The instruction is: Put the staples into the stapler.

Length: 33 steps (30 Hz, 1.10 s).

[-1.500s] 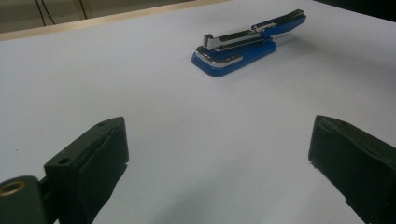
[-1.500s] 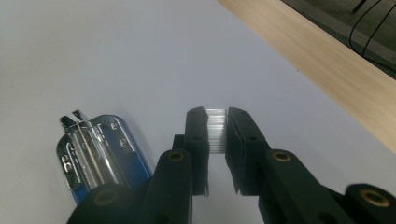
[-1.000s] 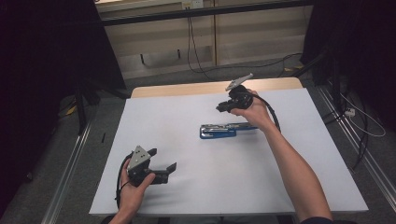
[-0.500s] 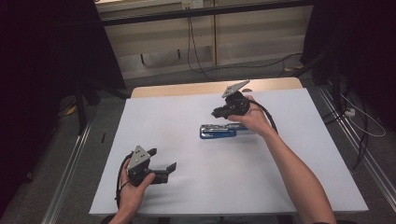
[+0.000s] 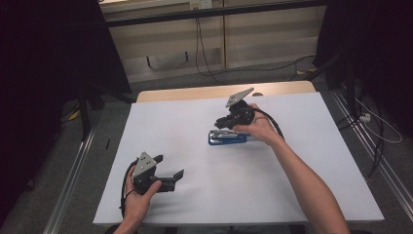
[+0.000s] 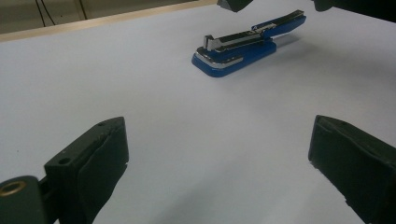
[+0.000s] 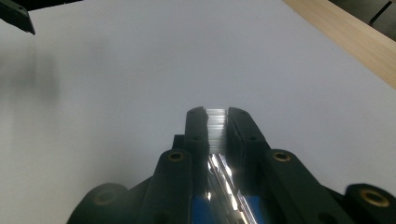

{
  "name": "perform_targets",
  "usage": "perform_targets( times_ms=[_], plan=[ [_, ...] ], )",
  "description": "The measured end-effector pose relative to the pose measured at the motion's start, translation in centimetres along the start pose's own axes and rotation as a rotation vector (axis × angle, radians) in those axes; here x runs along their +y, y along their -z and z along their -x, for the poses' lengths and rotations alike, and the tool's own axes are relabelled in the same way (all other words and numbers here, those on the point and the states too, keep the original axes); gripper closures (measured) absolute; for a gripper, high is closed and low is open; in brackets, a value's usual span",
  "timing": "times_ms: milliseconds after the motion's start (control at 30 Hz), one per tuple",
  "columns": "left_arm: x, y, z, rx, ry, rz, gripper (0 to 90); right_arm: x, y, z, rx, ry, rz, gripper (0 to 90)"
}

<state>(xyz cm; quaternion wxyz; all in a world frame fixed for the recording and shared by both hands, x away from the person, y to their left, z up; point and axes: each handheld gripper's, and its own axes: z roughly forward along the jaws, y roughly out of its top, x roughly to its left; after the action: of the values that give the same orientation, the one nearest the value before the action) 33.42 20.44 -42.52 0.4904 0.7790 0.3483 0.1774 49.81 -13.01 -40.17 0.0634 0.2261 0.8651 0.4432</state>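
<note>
The right gripper (image 5: 225,123), at 1 o'clock from the table (image 5: 302,161) centre, pinches the stapler's (image 5: 227,138) metal top between nearly closed jaws. The left gripper (image 5: 171,169), at 7 o'clock, is spread wide, holding nothing.

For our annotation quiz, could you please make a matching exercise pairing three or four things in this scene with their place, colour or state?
Things:
1. left tongs
2. right tongs
3. stapler
4. table edge

Descriptions:
A. bare light wood beyond the white sheet
B. blue base with a silver top
C. jaws wide apart, nothing between them
D. jaws close together around a shiny metal strip

Pairs: 1-C, 2-D, 3-B, 4-A
</note>
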Motion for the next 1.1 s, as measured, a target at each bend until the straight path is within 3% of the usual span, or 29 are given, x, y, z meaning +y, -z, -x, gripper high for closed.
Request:
perform_targets(
  times_ms=[300, 567, 700, 1100],
  plan=[
    [0.0, 0.0, 0.0, 0.0, -0.005, -0.005, 5.1, 0.2, -0.9, -0.2, 0.023, 0.039, -0.017, 78.9],
    [0.0, -0.2, 0.1, -0.01, -0.011, -0.012, 5.1, 0.5, -1.5, 0.0, 0.024, 0.117, -0.077, 78.9],
    [0.0, -0.3, 0.3, -0.014, -0.01, -0.012, 5.1, 0.7, -1.6, 0.3, 0.044, 0.143, -0.074, 78.9],
    [0.0, -0.3, 0.1, -0.011, -0.013, -0.016, 5.1, -0.2, -1.7, 1.0, 0.096, 0.175, -0.1, 78.9]
  ],
)
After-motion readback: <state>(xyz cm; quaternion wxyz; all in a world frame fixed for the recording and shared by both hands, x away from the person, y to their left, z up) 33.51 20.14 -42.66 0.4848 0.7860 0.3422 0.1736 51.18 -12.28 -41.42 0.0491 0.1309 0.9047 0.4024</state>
